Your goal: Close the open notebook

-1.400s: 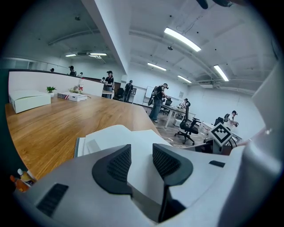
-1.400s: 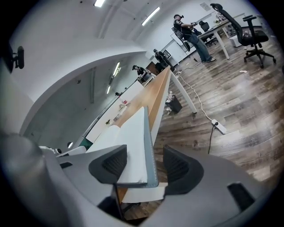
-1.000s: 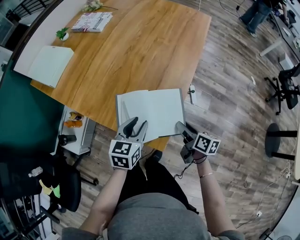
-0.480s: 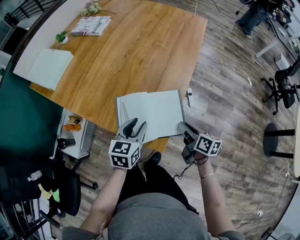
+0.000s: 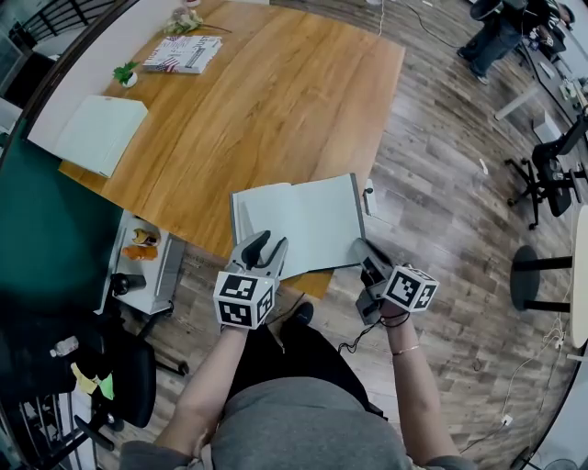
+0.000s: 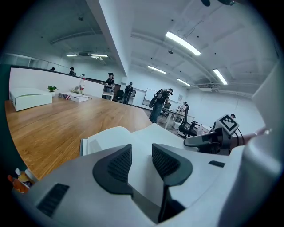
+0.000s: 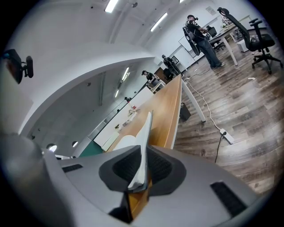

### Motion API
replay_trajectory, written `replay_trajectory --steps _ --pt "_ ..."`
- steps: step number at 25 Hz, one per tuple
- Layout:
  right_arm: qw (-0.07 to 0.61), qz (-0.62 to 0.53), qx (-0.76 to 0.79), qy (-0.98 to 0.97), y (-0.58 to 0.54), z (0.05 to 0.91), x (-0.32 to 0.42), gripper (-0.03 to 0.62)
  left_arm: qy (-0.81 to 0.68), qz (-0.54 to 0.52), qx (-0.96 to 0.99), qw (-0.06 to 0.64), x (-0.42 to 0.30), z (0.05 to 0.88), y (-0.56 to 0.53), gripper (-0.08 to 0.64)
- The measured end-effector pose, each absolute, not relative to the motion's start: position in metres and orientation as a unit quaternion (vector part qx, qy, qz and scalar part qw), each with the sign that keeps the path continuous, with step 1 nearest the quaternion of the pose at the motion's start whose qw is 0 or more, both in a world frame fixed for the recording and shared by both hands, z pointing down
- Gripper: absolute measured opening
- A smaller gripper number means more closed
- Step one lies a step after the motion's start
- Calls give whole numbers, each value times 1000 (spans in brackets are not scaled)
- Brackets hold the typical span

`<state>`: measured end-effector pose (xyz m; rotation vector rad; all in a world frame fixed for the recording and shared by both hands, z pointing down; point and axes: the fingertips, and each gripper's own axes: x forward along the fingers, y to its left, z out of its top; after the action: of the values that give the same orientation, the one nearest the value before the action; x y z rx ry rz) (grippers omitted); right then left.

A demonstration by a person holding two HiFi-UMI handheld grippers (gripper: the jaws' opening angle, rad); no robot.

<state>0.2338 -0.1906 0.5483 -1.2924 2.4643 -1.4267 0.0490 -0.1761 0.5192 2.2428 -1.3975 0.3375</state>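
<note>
The right gripper (image 5: 364, 253) had just closed on the open notebook's (image 5: 303, 216) right edge, ready to fold it over; the left gripper (image 5: 266, 248) hovered at lower centre, jaws apart, empty.

The wooden tabletop (image 5: 276, 110) carries an open notebook (image 5: 299, 220) at its near edge, pages up. Far off at the left corner lies a flat white box (image 5: 96, 133). Beyond it, near the far edge, sit a small plant (image 5: 124, 71), a patterned book (image 5: 182, 53) and some flowers (image 5: 184, 20).
</note>
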Motion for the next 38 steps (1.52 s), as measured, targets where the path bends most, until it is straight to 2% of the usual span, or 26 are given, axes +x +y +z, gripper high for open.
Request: replay_trajectory --steps 15,30,38 --pt "41 -426 -426 797 -184 496 206 43 -506 123 822 230 24 515 -170 153" --pt "-4 -336 -447 829 -171 464 157 43 -504 130 823 226 -3 516 -161 152" --pt "-5 -327 -442 835 -163 459 132 45 -510 128 819 229 -17 517 -154 152"
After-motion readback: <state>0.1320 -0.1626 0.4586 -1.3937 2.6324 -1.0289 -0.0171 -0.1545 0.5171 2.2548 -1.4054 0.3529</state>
